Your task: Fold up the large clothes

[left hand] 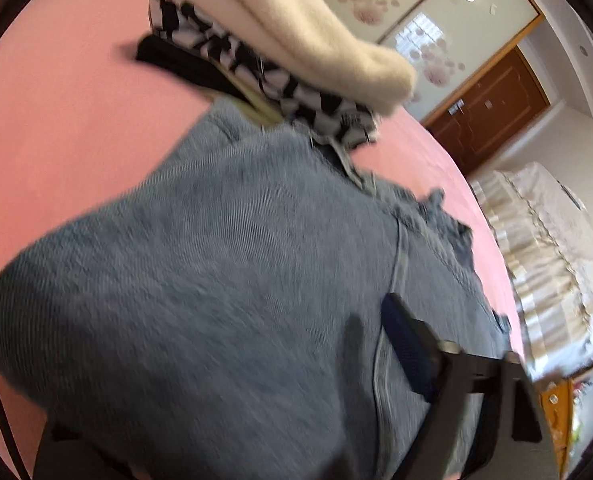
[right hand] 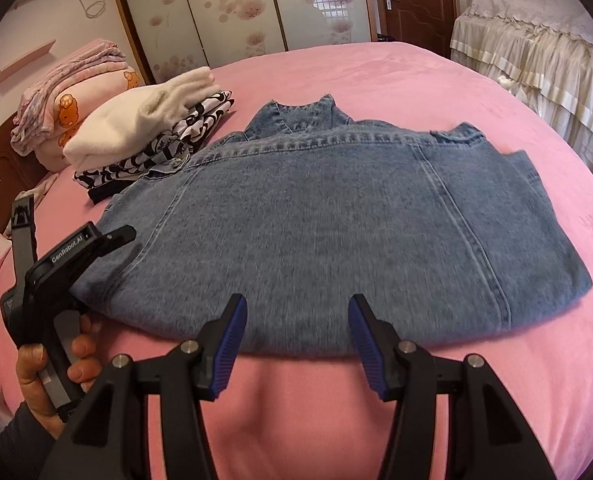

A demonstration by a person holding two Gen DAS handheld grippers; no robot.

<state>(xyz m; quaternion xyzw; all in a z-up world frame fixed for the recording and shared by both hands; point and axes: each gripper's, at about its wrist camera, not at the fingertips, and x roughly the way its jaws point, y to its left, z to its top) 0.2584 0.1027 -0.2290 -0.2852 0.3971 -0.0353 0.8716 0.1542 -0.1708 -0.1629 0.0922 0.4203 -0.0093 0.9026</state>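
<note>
A blue denim jacket (right hand: 328,224) lies folded flat on the pink bed (right hand: 416,80), collar at the far side. My right gripper (right hand: 296,328) is open and empty, its blue-padded fingers (right hand: 228,344) hovering at the jacket's near hem. My left gripper (right hand: 108,240) is held by a hand at the jacket's left edge, tilted over the denim. In the blurred left wrist view the jacket (left hand: 216,280) fills the frame and only one blue-padded finger (left hand: 408,352) shows against the denim. I cannot tell whether the left gripper is open or shut.
A stack of folded clothes, white fleece (right hand: 144,120) over a black-and-white garment (right hand: 156,152), sits at the jacket's far left, and also shows in the left wrist view (left hand: 296,32). Pink bedding (right hand: 76,96) lies by the headboard. A cream-covered bed (right hand: 536,40) stands at right.
</note>
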